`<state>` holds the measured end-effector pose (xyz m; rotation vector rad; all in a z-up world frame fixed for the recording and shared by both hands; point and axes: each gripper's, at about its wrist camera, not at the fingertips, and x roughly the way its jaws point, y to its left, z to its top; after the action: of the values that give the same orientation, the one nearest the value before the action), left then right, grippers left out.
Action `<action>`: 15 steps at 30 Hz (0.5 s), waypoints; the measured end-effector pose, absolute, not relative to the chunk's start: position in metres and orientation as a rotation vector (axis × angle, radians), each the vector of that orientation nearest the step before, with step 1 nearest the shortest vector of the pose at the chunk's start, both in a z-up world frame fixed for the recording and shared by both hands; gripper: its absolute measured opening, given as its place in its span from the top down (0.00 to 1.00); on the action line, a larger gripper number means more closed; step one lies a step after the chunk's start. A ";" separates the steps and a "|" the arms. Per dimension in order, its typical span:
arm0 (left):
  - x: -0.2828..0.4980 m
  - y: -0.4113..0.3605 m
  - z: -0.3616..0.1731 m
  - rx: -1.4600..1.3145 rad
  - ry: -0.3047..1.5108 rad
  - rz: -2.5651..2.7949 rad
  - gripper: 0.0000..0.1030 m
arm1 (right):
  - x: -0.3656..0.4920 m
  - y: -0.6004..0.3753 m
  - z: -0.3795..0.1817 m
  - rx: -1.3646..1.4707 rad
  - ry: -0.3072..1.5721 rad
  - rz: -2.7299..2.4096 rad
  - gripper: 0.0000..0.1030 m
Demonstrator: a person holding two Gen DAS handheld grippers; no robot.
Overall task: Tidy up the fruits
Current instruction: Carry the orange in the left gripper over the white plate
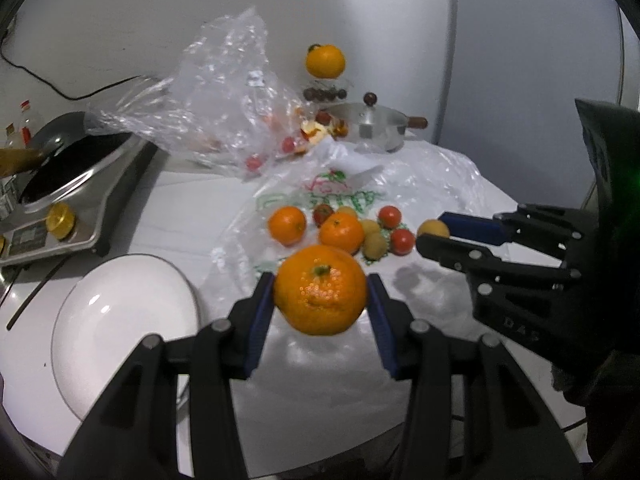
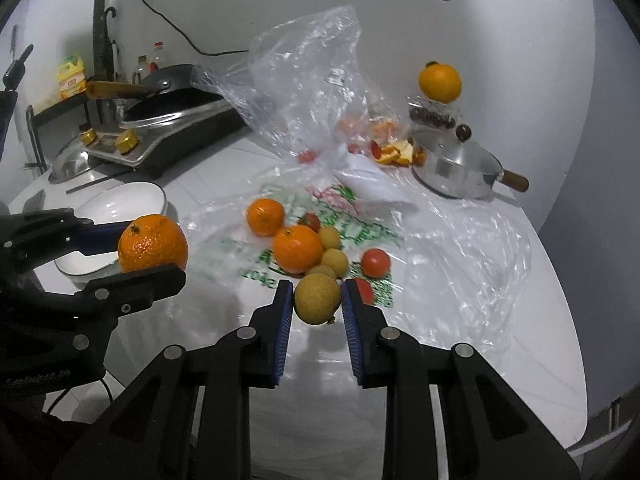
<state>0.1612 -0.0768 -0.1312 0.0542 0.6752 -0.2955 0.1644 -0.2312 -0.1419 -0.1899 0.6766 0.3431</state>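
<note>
My left gripper (image 1: 320, 285) is shut on a large orange (image 1: 320, 292), held above the white table beside a white bowl (image 1: 120, 320). My right gripper (image 2: 316, 293) is shut on a small round yellow-brown fruit (image 2: 317, 299), lifted just off the printed plastic bag (image 2: 360, 208). On that bag lie two oranges (image 2: 265, 216) (image 2: 297, 249), several red tomatoes (image 2: 375, 262) and several more small yellow-brown fruits (image 2: 335, 261). The left wrist view shows the right gripper (image 1: 433, 230) at the right; the right wrist view shows the left gripper (image 2: 152, 249) at the left with its orange (image 2: 153, 243).
A cooker with a dark wok (image 1: 60, 168) stands at the back left. A crumpled clear bag (image 2: 304, 80) rises behind the fruit. A lidded metal pot (image 2: 456, 168) sits at the back right, beside peels and a clear container topped by another orange (image 2: 440, 82).
</note>
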 end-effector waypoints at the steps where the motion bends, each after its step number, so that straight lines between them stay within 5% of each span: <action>1: 0.160 -0.073 -0.131 0.050 0.672 -0.292 0.55 | 0.163 -0.227 -0.140 -0.194 0.673 0.348 0.74; 15: 0.146 -0.016 -0.131 -0.012 0.651 -0.229 0.55 | 0.156 -0.176 -0.129 -0.244 0.656 0.396 0.74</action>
<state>0.1462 -0.0161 -0.1314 -0.0122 0.6509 -0.2292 0.1561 -0.1765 -0.1287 -0.2436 0.6558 0.3959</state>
